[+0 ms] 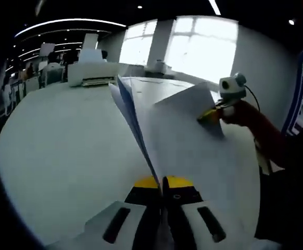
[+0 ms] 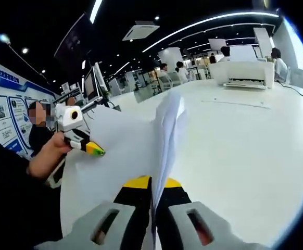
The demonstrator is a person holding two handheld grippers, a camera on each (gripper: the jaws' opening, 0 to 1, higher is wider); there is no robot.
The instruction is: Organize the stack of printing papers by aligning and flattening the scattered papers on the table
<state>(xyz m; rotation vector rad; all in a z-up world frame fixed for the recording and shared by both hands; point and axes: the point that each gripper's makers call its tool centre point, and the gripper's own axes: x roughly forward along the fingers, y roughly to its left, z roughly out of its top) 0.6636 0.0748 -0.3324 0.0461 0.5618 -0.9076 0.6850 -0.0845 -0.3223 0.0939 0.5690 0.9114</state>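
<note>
Left gripper view rides low over the white table (image 1: 58, 156), facing the windows (image 1: 203, 47), printer (image 1: 91, 73) at eleven o'clock. Right gripper view looks the opposite way, same printer (image 2: 245, 73) at one o'clock. Both sit tight against the shared paper stack (image 1: 188, 135) (image 2: 164, 135).

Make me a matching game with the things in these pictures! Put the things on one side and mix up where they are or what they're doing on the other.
Things:
1. papers
2. printer
3. left tool
4. table

States:
A. white, sitting at the far side of the table
B. held up on edge, pinched from two ends
C. wide white top under everything
D. jaws closed on the sheets' edge, yellow at the tips

Pairs: 1-B, 2-A, 3-D, 4-C
</note>
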